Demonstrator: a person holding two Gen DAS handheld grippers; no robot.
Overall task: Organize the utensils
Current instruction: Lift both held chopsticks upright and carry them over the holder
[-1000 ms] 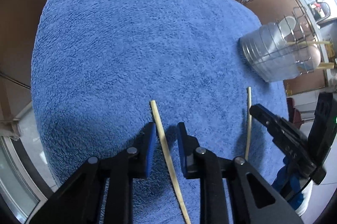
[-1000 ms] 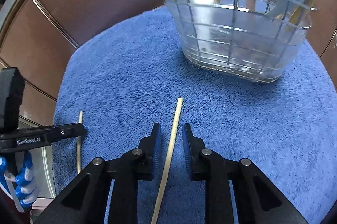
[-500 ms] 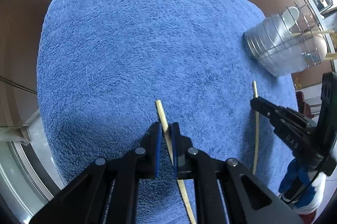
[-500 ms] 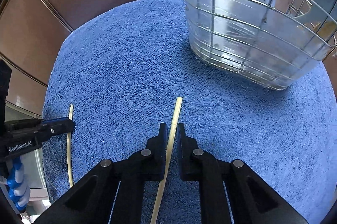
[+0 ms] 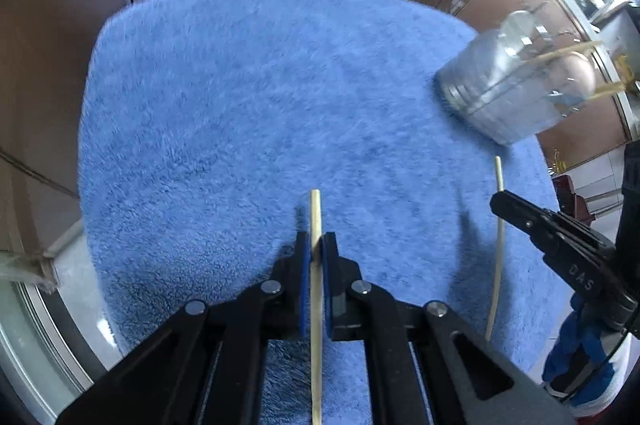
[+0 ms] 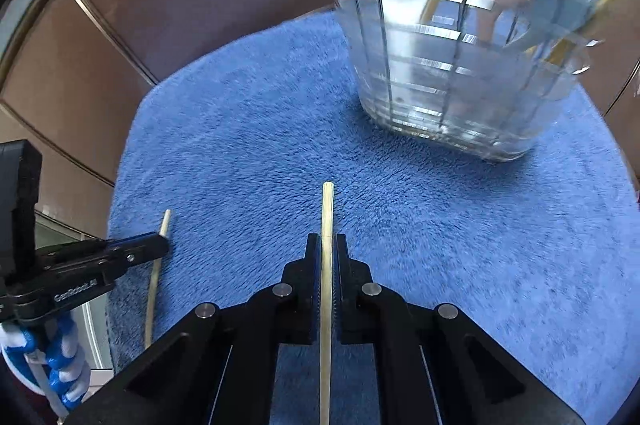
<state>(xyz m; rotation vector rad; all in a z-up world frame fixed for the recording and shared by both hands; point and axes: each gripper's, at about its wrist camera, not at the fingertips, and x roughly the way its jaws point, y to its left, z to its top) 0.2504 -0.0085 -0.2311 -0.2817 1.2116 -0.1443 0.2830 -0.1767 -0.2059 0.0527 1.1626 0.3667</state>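
The left gripper is clenched on a chopstick; the blue pads press both sides. The stick's long axis runs straight fwd along the fingers, tip pointing away from camera, above the blue towel. The right gripper is also closed on a second chopstick, same direction, tip twd the wire utensil basket, which stands on the towel w/ spoons and chopsticks inside, blurred. Each gripper shows in the other's view at the side. Compared w/ 1 s ago, both pairs of fingers were apart around the sticks lying on the towel; now they are shut and the sticks sit straighter between them.
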